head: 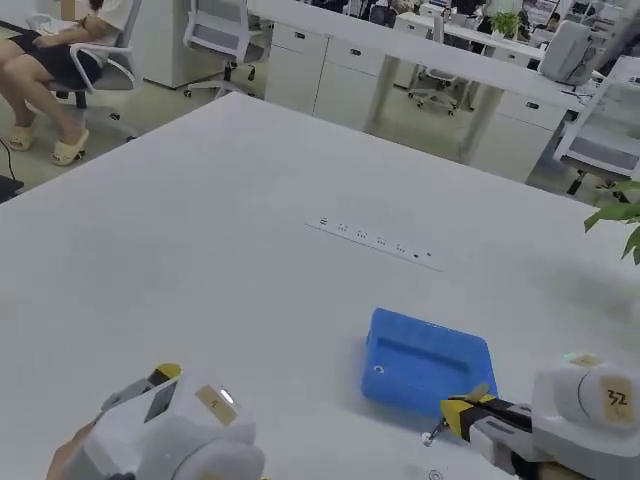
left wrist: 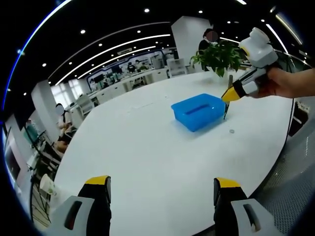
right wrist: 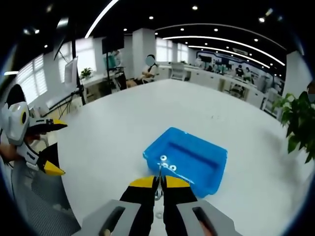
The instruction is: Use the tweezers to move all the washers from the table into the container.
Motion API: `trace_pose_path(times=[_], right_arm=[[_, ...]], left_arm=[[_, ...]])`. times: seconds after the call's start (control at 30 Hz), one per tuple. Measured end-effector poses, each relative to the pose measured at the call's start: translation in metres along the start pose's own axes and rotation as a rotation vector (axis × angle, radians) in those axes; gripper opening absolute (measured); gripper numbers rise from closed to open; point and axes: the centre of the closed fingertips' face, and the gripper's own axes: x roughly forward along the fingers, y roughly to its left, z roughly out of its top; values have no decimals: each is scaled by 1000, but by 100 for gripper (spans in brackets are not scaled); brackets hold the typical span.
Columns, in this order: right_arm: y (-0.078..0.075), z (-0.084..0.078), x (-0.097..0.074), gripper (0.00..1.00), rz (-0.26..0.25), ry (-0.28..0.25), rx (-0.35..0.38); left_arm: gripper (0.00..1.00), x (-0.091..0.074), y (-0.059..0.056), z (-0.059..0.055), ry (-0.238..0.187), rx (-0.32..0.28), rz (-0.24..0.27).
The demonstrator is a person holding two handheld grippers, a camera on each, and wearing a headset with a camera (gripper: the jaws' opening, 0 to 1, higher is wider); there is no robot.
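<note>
The blue container (head: pixel 428 358) sits on the white table (head: pixel 250 250), with a washer (head: pixel 378 369) inside near its left wall. My right gripper (head: pixel 463 410) is shut on the tweezers (head: pixel 435 433), whose tip hangs just outside the container's near edge. One washer (head: pixel 434 474) lies on the table below that tip. In the right gripper view the tweezers (right wrist: pixel 159 173) rise from the shut jaws (right wrist: pixel 158 184) toward two washers (right wrist: pixel 168 163) in the container (right wrist: pixel 189 157). Another washer (right wrist: pixel 158 215) lies on the table beneath. My left gripper (left wrist: pixel 162 189) is open, holding nothing, well short of the container (left wrist: pixel 198 110).
A row of flush sockets (head: pixel 375 240) runs across the table behind the container. A potted plant (head: pixel 620 215) stands at the table's right edge. Office chairs and a seated person (head: pixel 50 60) are beyond the far left corner.
</note>
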Motion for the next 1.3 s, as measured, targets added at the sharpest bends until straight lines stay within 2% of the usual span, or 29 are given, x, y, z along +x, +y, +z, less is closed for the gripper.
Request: trace_pose_path(times=[0.13, 0.2, 0.43, 0.57, 0.63, 0.67, 0.7, 0.87, 1.3], right_arm=[[-6, 13, 1, 1, -9, -25, 1], [-11, 21, 3, 1, -20, -40, -5], [-23, 37, 12, 1, -39, -61, -17], [-28, 34, 22, 1, -51, -46, -27], [-32, 28, 30, 1, -65, -22, -34], [-34, 36, 30, 1, -68, -78, -29], [-35, 29, 32, 1, -66, -25, -5], [-39, 31, 43, 1, -74, -29, 9], [-47, 20, 73, 2, -86, 26, 12]], left_arm=[[88, 0, 0, 0, -2, 0, 1], [87, -1, 1, 3, -15, -3, 2], [87, 0, -1, 1, -5, 1, -3], [87, 0, -1, 1, -2, 0, -6], [87, 0, -1, 1, -1, 0, -6], [87, 0, -1, 0, 1, 0, -8], [87, 0, -1, 0, 1, 1, -8], [87, 1, 0, 0, 3, 0, -4], [87, 2, -2, -2, 11, 3, -9]])
